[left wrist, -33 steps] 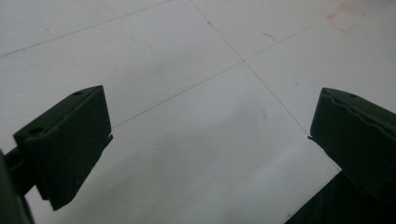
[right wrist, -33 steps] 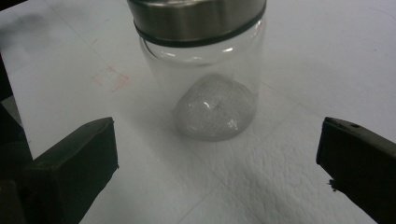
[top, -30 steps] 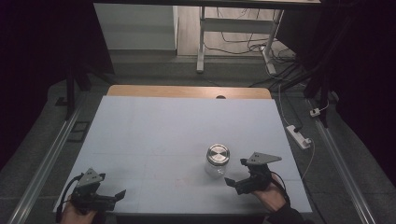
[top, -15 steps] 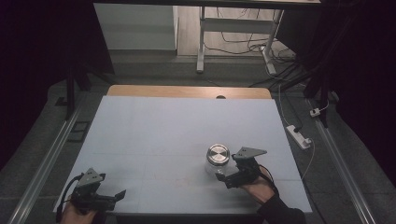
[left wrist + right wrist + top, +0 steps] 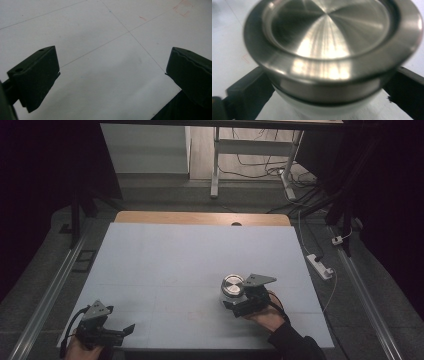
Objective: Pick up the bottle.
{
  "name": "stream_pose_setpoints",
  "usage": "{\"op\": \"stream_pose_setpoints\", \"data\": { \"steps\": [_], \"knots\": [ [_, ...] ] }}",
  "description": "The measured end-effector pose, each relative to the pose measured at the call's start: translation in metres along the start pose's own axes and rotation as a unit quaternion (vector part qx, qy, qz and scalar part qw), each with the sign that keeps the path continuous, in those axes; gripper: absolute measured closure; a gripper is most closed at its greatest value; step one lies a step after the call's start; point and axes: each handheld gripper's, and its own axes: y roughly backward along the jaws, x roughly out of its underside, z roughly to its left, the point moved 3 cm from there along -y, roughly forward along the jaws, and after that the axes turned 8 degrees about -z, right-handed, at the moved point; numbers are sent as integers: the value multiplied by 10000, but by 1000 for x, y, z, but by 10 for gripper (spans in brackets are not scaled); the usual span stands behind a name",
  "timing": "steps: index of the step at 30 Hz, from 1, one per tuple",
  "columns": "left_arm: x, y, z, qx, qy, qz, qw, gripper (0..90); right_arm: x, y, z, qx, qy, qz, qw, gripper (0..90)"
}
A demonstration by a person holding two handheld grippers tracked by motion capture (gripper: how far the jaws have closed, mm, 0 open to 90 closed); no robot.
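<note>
Jar (image 5: 232, 290) — clear body, brushed metal lid (image 5: 332, 32) — stands near-right on table (image 5: 165, 265). Right gripper (image 5: 240, 304) straddles body under lid; squeezing or not, cannot tell. Likely rigid, slick, breakable — grip below rim. Left gripper (image 5: 125, 330) parted, empty, near-left.

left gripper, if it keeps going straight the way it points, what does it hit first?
Probably nothing but the bare table top. The left gripper points along the near edge, fingers open; the left gripper view has just white surface ahead. The jar sits farther off, seemingly off that line, though depth is unclear.
</note>
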Motion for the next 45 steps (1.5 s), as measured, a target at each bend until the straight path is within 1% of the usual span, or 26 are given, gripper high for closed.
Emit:
{"op": "stream_pose_setpoints", "data": {
  "steps": [4, 5, 7, 9, 11, 16, 19, 23, 29, 34, 39, 45],
  "knots": [
    [0, 0, 0, 9, -2, 0, 10000, 0, -1, -1, 1, -67, 91, -126, 9999, 90],
    [0, 0, 0, 11, -1, -2, 10000, 0, -1, -1, 1, -65, 122, -142, 9998, 124],
    [0, 0, 0, 20, -2, -6, 10000, 0, 0, -1, 0, -81, 205, -171, 9996, 133],
    [0, 0, 0, 22, -4, -6, 10000, 0, 0, 0, 1, -20, 349, -192, 9992, 141],
    [0, 0, 0, 26, -13, -11, 10000, 0, 0, 1, 2, 24, 389, -208, 9990, 144],
    [0, 1, 0, 29, -22, -27, 10000, 0, -1, 2, 3, 64, 389, -183, 9991, 145],
    [0, 1, -1, 17, -37, -19, 10000, 0, -2, 3, 1, 17, 265, -150, 9995, 146],
    [0, 0, -1, -6, -48, -20, 10000, 0, -5, 6, 1, -14, 219, -155, 9996, 146],
    [0, 0, -1, -8, -34, -19, 10000, 0, -18, 12, 4, -70, 240, -262, 9993, 146],
    [0, 1, 0, 3, -7, -29, 10000, 0, -32, 15, 6, -182, 273, -339, 9989, 146],
    [0, 1, 0, 6, 5, -24, 10000, 0, -46, 10, 11, -312, 394, -357, 9981, 146],
    [0, 1, 0, 4, 12, -29, 10000, 0, -58, 0, 19, -456, 487, -371, 9971, 146]
  ]
}}
